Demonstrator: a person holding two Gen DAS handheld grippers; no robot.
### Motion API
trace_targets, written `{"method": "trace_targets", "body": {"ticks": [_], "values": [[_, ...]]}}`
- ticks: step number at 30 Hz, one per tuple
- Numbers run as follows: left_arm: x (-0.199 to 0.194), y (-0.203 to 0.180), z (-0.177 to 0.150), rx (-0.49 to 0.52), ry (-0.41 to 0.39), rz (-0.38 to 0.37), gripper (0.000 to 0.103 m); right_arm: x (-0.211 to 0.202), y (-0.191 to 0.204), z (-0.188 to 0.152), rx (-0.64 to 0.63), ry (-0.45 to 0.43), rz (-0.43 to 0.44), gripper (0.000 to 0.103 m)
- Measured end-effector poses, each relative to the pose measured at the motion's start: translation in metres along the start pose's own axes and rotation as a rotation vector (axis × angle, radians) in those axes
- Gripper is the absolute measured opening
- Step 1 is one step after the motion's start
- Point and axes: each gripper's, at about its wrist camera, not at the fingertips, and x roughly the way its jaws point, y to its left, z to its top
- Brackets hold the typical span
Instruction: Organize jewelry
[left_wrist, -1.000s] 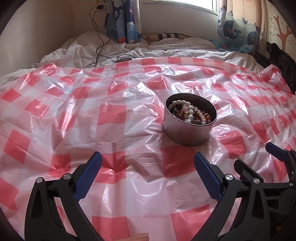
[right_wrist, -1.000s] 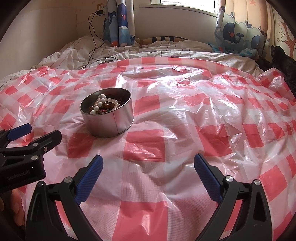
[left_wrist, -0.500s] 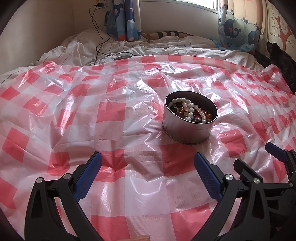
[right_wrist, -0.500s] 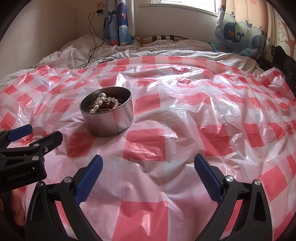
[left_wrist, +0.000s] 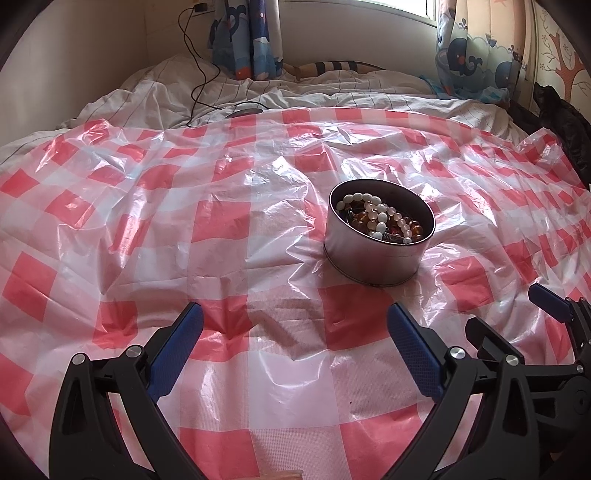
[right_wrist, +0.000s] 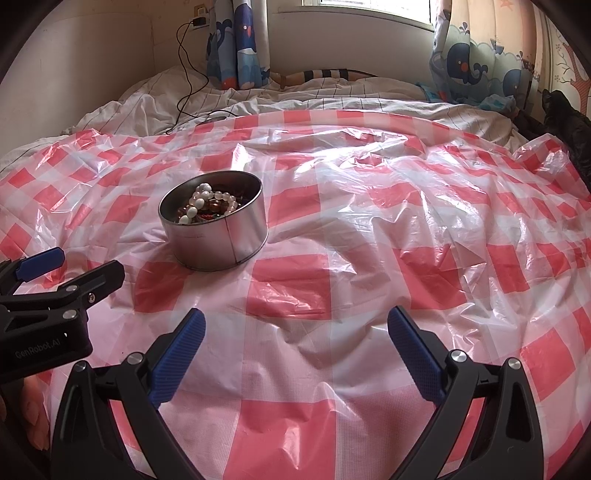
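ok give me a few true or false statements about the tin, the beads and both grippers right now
1. The round metal tin holds bead strands. True.
2. The tin has a lid on. False: it is open-topped.
3. The left gripper is open, holding nothing. True.
4. The right gripper is shut on a bracelet. False: its fingers are spread apart and empty.
5. The tin stands on a red-and-white checked plastic sheet. True.

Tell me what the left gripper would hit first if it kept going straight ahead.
Probably just the checked sheet. The open left gripper points past the left side of the tin, which sits right of its line, though depth is hard to judge here.
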Motion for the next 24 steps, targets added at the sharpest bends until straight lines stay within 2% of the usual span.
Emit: {"method": "trace_targets", "body": {"ticks": [2,4,8,16,20,24], "values": [[-0.001,0.001,-0.002,-0.014,-0.006,-0.006,0.095,0.000,0.000,0.000,0.000,0.001,0.000,0.095],[-0.008,0.002,-0.006,-0.020,-0.073,-0.034,0.095,0.001,0.001,-0.002,0.001,0.003,0.001,0.095],[-0.016,-0.003,-0.005,0.017,-0.119,0.007,0.095,0.001,0.001,-0.003,0.001,0.004,0.001,0.095],[-0.013,-0.003,-0.003,0.004,-0.090,0.014,0.095,0.002,0.001,-0.005,0.001,0.007,0.002,0.095],[-0.006,-0.001,0.000,-0.009,-0.045,0.000,0.095,0.002,0.001,-0.004,0.001,0.007,0.002,0.095],[-0.005,-0.001,-0.001,-0.005,-0.042,-0.002,0.095,0.002,0.000,-0.002,0.001,0.008,0.002,0.095]]}}
